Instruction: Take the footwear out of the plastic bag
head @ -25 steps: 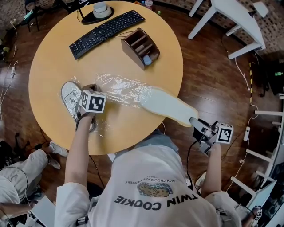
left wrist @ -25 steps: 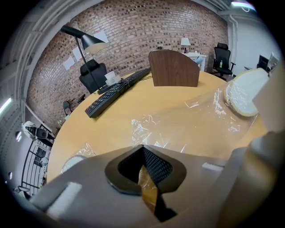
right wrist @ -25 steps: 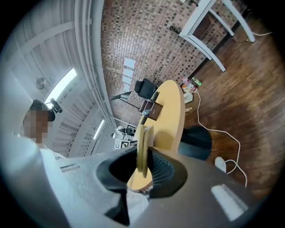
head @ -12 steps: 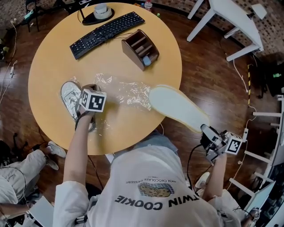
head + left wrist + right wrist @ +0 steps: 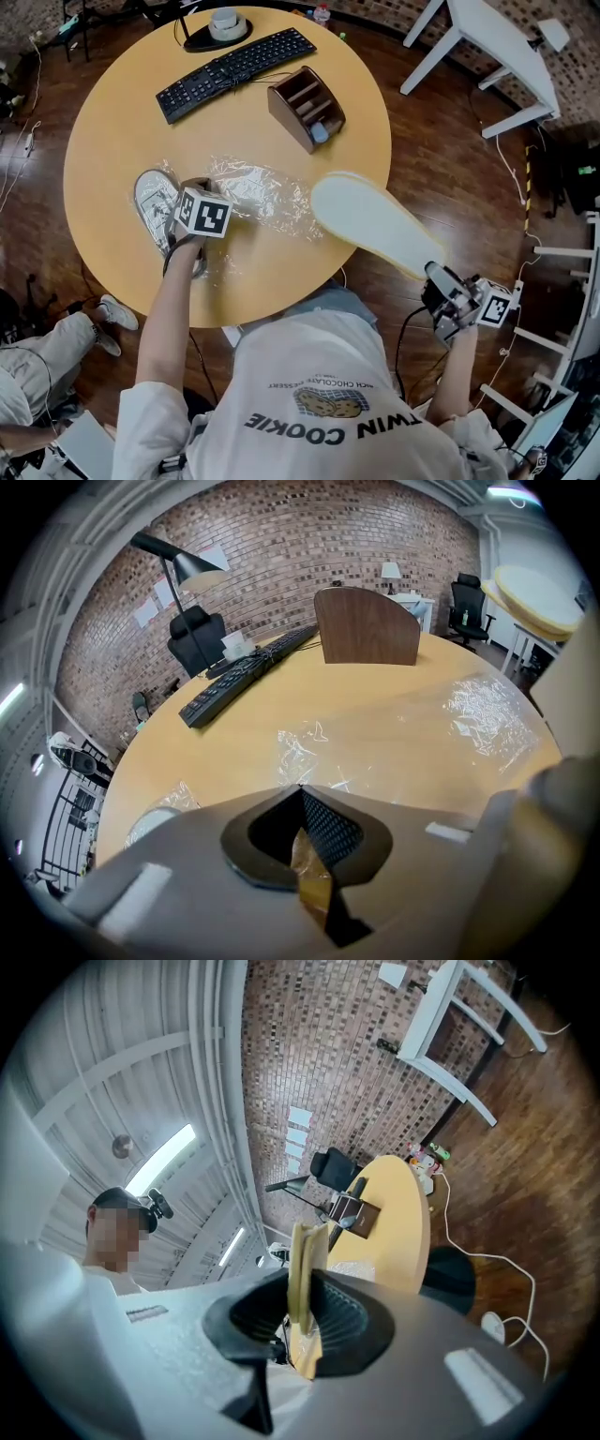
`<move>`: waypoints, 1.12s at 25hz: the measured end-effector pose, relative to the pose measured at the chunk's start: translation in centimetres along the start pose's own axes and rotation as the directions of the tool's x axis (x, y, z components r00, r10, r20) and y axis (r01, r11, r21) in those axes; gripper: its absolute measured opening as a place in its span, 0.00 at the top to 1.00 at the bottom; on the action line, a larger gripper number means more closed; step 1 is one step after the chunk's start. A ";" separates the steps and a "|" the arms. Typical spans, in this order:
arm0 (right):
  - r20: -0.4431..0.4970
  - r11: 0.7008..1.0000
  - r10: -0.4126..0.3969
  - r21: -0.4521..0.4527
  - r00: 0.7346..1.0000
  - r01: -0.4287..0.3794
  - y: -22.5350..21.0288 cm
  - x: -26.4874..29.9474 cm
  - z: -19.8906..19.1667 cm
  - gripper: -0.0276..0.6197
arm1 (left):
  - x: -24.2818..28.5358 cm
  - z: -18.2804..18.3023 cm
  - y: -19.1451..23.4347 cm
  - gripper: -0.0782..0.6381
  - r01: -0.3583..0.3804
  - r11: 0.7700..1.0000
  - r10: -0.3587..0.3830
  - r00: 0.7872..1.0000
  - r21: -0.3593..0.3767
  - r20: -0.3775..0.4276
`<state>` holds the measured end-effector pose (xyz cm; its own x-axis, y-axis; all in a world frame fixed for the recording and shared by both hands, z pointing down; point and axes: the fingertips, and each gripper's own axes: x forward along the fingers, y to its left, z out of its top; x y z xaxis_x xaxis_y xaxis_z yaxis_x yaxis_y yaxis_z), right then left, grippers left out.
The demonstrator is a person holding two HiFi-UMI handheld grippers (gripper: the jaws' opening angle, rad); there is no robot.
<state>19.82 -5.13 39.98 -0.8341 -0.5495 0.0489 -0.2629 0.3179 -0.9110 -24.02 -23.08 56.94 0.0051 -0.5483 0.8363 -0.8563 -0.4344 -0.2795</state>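
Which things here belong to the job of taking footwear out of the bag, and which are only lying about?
Belong to the job:
- cream slipper, clamped in the jaws of the right gripper
- plastic bag, pinched by the left gripper
- second slipper, under the plastic

Lying about:
- keyboard
- wooden organizer
- lamp base

3 views, 1 surface (image 5: 112, 141)
Head view looks steeply down; left gripper view skims it closely; right gripper view sees it from beyond its edge.
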 end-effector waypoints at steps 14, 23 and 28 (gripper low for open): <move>-0.204 0.995 0.081 0.074 0.976 -0.067 -3.0 13.0 -4.2 0.85 | 0.0 0.0 0.0 0.89 0.052 0.998 -0.051 0.998 -0.047 0.022; -0.248 0.990 0.106 0.118 0.963 -0.078 -4.7 17.9 -5.0 0.85 | 0.2 0.0 0.1 0.89 0.093 0.993 -0.091 0.995 -0.068 0.035; -0.249 0.987 0.111 0.144 0.962 -0.076 -5.8 19.6 -5.2 0.85 | 0.2 0.1 0.1 0.89 0.098 0.993 -0.096 0.995 -0.069 0.038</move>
<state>2.50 -13.69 48.32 -0.9522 -0.3016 0.0481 -0.1260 0.2444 -0.9615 -24.09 -23.31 57.03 0.1068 -0.5309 0.8407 -0.8853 -0.4357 -0.1627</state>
